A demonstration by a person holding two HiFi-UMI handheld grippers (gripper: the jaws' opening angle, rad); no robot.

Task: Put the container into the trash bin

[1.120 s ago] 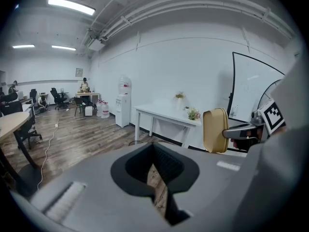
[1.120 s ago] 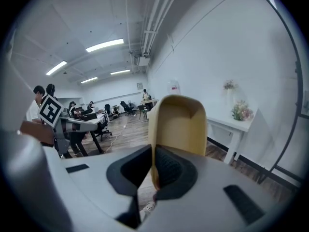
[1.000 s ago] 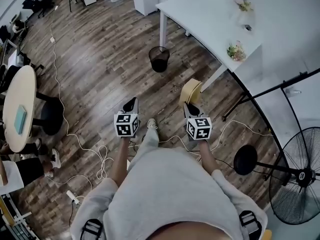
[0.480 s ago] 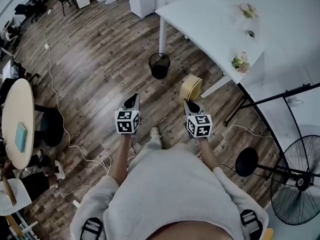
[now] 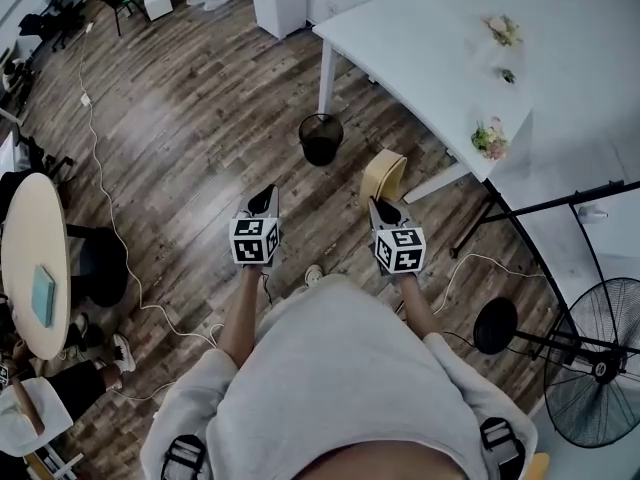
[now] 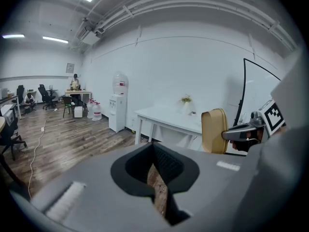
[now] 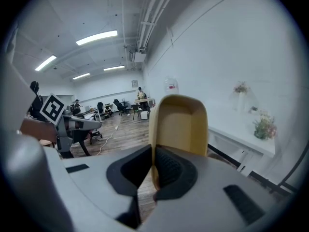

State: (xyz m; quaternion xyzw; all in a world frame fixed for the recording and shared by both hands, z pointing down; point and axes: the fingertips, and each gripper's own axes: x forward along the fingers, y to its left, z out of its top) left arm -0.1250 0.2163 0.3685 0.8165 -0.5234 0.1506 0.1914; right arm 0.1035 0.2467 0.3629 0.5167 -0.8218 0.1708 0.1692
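In the head view a tan, tub-shaped container stands on edge in my right gripper, which is shut on its rim. The right gripper view shows the container rising upright from between the jaws of that gripper. A black mesh trash bin stands on the wood floor ahead, beside a table leg and slightly left of the container. My left gripper is held level with the right one, shut and empty. From the left gripper view the container appears at the right.
A white table with small plants stands ahead on the right. A floor fan and a black stand base are at the right. A round table, a chair and a white cable lie to the left.
Both grippers have moved forward together with the container still held. The trash bin and the white table now lie closer in the head view.
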